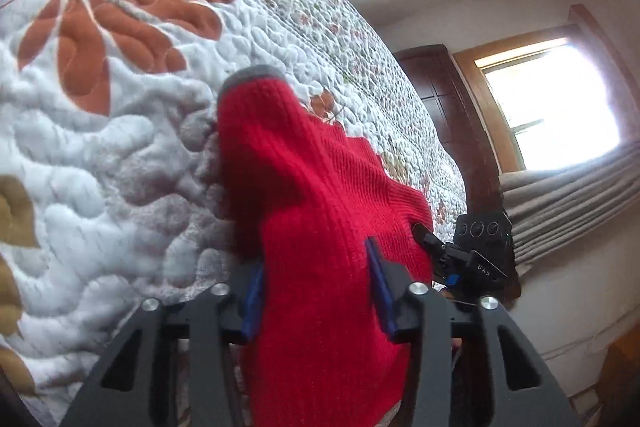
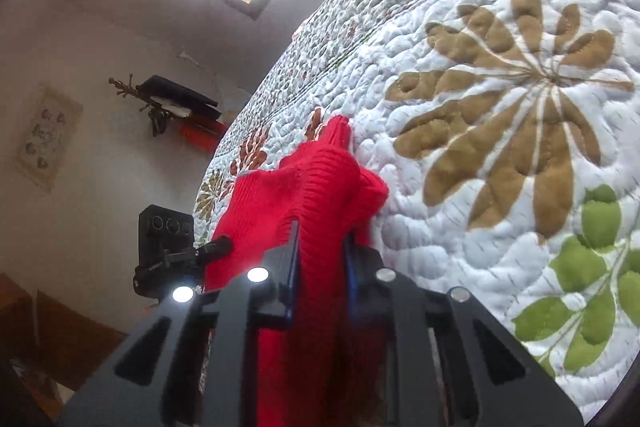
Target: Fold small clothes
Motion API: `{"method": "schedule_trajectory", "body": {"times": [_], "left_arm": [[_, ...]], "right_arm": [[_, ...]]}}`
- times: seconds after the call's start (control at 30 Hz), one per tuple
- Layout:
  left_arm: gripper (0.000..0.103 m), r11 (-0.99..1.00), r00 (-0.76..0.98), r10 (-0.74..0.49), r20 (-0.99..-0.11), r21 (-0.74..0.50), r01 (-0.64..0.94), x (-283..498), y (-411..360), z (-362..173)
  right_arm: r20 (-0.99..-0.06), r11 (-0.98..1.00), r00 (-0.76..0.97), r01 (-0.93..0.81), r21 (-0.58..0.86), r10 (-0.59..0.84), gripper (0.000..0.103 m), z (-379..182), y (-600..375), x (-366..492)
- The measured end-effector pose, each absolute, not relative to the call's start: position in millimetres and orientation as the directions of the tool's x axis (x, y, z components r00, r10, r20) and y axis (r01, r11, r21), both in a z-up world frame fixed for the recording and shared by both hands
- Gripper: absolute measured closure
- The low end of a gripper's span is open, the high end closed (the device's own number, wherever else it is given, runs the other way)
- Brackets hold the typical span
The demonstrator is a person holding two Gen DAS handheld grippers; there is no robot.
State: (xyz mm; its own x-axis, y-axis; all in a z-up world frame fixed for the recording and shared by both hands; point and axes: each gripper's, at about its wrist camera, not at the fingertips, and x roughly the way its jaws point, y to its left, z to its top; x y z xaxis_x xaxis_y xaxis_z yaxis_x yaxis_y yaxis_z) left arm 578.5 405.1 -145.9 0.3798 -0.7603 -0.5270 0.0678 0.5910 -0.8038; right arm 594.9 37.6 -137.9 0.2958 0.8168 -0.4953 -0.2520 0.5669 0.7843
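Note:
A small red knitted sweater point(image 1: 316, 195) with a grey-trimmed cuff hangs bunched over the white quilted bedspread point(image 1: 100, 147). My left gripper point(image 1: 316, 291) is shut on a thick fold of it, red knit filling the gap between the blue pads. In the right wrist view the same red sweater point(image 2: 304, 195) runs up from between my right gripper's fingers point(image 2: 320, 267), which are shut on another fold. The right gripper's tip point(image 1: 430, 241) shows at the sweater's right edge in the left wrist view; the left gripper's tip point(image 2: 216, 247) shows at its left edge in the right wrist view.
The bedspread point(image 2: 500, 107) carries orange, tan and green flower appliqués and fills most of both views. Beyond the bed's edge are a bright window point(image 1: 548, 107) with grey curtains, a dark wooden cupboard point(image 1: 452, 115), a white wall with a framed picture point(image 2: 48, 137) and a wall shelf point(image 2: 180, 103).

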Motion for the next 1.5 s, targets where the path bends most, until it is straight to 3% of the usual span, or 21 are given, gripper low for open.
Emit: {"method": "schedule_trajectory", "body": {"times": [0.1, 0.17, 0.23, 0.27, 0.37, 0.47, 0.57, 0.6, 0.67, 0.73, 0.77, 0.83, 0.93, 1.0, 1.13, 1.2, 1.23, 1.27, 1.3, 1.37, 1.5], "left_arm": [[0.062, 0.600, 0.392, -0.751, -0.531, -0.797, 0.069, 581.9, 407.6, -155.2], [0.059, 0.605, 0.421, -0.736, -0.529, -0.794, 0.061, 577.9, 414.8, -158.4], [0.046, 0.609, 0.460, -0.718, -0.522, -0.792, 0.052, 564.8, 420.9, -153.7], [0.036, 0.617, 0.478, -0.703, -0.526, -0.785, 0.044, 557.2, 426.3, -149.0], [0.029, 0.696, 0.564, -0.614, -0.552, -0.716, 0.057, 515.7, 435.3, -126.5], [0.031, 0.639, 0.549, -0.694, -0.466, -0.750, 0.172, 483.4, 422.3, -112.3], [0.031, 0.629, 0.553, -0.703, -0.448, -0.755, 0.188, 475.4, 409.1, -114.1], [0.031, 0.626, 0.555, -0.697, -0.454, -0.763, 0.162, 477.5, 409.6, -120.9], [0.037, 0.662, 0.556, -0.658, -0.508, -0.741, 0.107, 481.5, 411.7, -134.1], [0.040, 0.697, 0.556, -0.620, -0.553, -0.714, 0.067, 480.8, 416.2, -137.7], [0.040, 0.715, 0.563, -0.595, -0.574, -0.697, 0.045, 476.2, 420.4, -133.9], [0.040, 0.690, 0.606, -0.604, -0.517, -0.720, 0.073, 458.8, 428.2, -115.5], [0.037, 0.644, 0.617, -0.663, -0.424, -0.743, 0.181, 434.3, 417.2, -91.9], [0.036, 0.652, 0.580, -0.677, -0.453, -0.734, 0.188, 438.8, 399.5, -97.2], [0.039, 0.679, 0.554, -0.638, -0.535, -0.730, 0.077, 457.6, 390.7, -136.3], [0.038, 0.643, 0.562, -0.652, -0.509, -0.764, 0.054, 448.4, 394.7, -141.3], [0.035, 0.641, 0.547, -0.655, -0.522, -0.766, 0.037, 439.2, 394.6, -139.5], [0.025, 0.647, 0.540, -0.652, -0.532, -0.762, 0.030, 428.0, 393.6, -136.1], [0.011, 0.664, 0.546, -0.638, -0.543, -0.747, 0.033, 412.8, 392.7, -129.8], [0.004, 0.746, 0.585, -0.551, -0.595, -0.666, 0.026, 369.8, 387.3, -109.5], [0.004, 0.922, 0.671, -0.292, -0.682, -0.387, 0.008, 274.3, 360.9, -62.9]], "right_arm": [[-0.495, 0.567, 0.305, -0.228, 0.791, 0.813, 0.084, -153.0, 33.0, 596.0], [-0.490, 0.561, 0.299, -0.239, 0.792, 0.819, 0.068, -150.2, 36.4, 596.4], [-0.500, 0.574, 0.309, -0.237, 0.784, 0.809, 0.049, -138.7, 34.4, 593.2], [-0.512, 0.602, 0.348, -0.239, 0.762, 0.786, 0.047, -129.6, 30.6, 587.9], [-0.477, 0.644, 0.476, -0.292, 0.707, 0.739, 0.056, -96.0, 15.9, 551.2], [-0.421, 0.561, 0.385, -0.412, 0.718, 0.821, 0.060, -80.6, 41.0, 523.0], [-0.465, 0.538, 0.272, -0.385, 0.750, 0.843, 0.065, -104.3, 77.5, 525.5], [-0.518, 0.579, 0.258, -0.359, 0.732, 0.816, 0.070, -118.3, 87.3, 529.3], [-0.568, 0.630, 0.272, -0.337, 0.700, 0.777, 0.103, -141.2, 86.6, 531.9], [-0.549, 0.616, 0.280, -0.315, 0.722, 0.787, 0.101, -144.9, 78.0, 528.5], [-0.539, 0.612, 0.292, -0.324, 0.722, 0.790, 0.088, -137.6, 75.1, 521.5], [-0.505, 0.591, 0.307, -0.379, 0.712, 0.806, 0.064, -117.0, 72.8, 499.5], [-0.481, 0.554, 0.275, -0.420, 0.719, 0.832, 0.064, -111.3, 83.0, 474.9], [-0.511, 0.573, 0.260, -0.401, 0.715, 0.819, 0.064, -127.4, 90.2, 471.5], [-0.527, 0.597, 0.286, -0.301, 0.744, 0.800, 0.091, -159.8, 81.8, 478.2], [-0.525, 0.602, 0.303, -0.307, 0.737, 0.796, 0.077, -152.1, 74.7, 467.2], [-0.539, 0.626, 0.322, -0.332, 0.705, 0.778, 0.059, -141.4, 73.9, 457.6], [-0.558, 0.660, 0.354, -0.359, 0.660, 0.751, 0.041, -127.8, 74.7, 447.7], [-0.578, 0.705, 0.404, -0.387, 0.594, 0.709, 0.032, -111.4, 75.3, 431.5], [-0.604, 0.797, 0.522, -0.427, 0.427, 0.602, 0.008, -79.0, 78.3, 390.1], [-0.631, 0.938, 0.708, -0.333, 0.099, 0.318, 0.003, -42.6, 85.9, 302.5]]}}
